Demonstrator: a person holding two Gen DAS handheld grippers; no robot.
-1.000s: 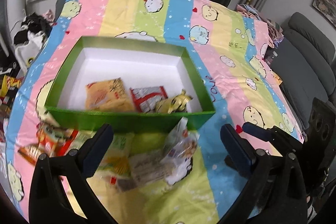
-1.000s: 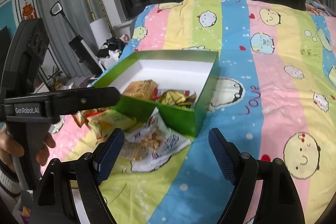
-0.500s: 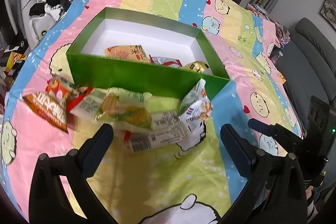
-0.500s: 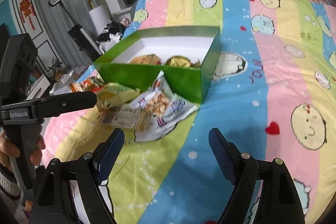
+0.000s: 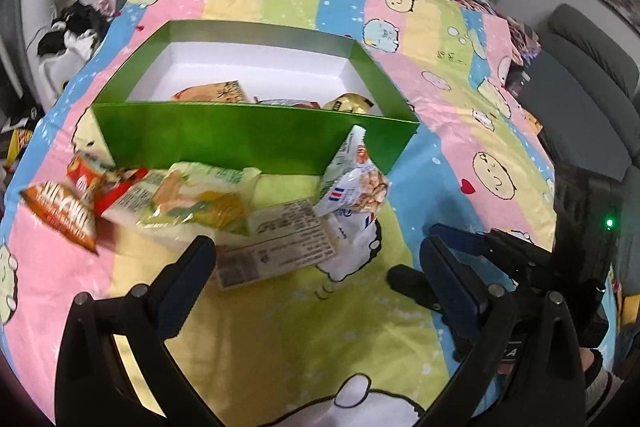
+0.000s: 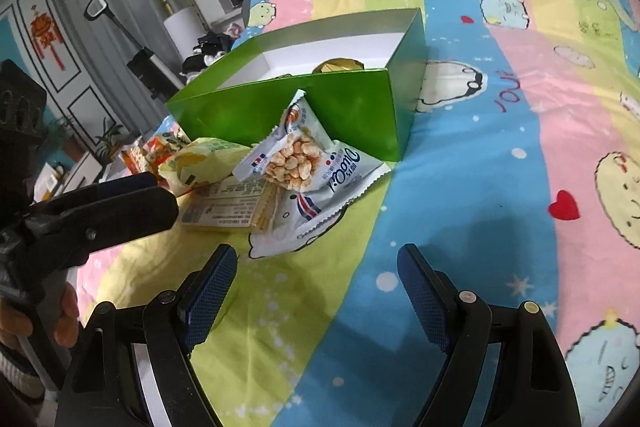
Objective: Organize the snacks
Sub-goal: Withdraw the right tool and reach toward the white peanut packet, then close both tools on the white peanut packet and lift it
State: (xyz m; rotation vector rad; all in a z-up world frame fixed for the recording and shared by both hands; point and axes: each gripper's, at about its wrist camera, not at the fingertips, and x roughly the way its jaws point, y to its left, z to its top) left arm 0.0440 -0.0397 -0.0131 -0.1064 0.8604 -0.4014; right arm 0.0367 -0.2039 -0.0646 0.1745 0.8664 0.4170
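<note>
**Two claws poised over a scatter of snack packets beside a green box**

A green box (image 5: 248,143) with a white inside sits on a bed spread with a striped cartoon bedsheet (image 5: 448,131), at the centre of the left wrist view. A few packets lie inside it against its near wall: an orange-yellow one (image 5: 218,91), a gold one (image 5: 347,103) and a third between them, mostly hidden.

Outside the box, in front of that wall, more snacks lie in a loose pile. A white-and-blue packet of puffed snacks (image 6: 304,159) leans with its top corner against the green wall, right of the pile. A flat packet with a printed label (image 5: 276,251) lies face down just below it, partly under a pale green packet (image 5: 196,199). Further to the left of the frame lie a red-and-white packet (image 5: 116,193) and an orange packet (image 5: 66,217), at the edge of the bed.

The left claw (image 5: 316,267) is spread wide at the bottom of its frame, nothing between its fingers, its left finger just above the label packet's corner. The right claw (image 6: 316,279) is likewise spread and empty, over bare bedsheet just below the puffed-snack packet. In the right wrist view a hand (image 6: 60,319) grips the left claw's handle at lower left.
</note>
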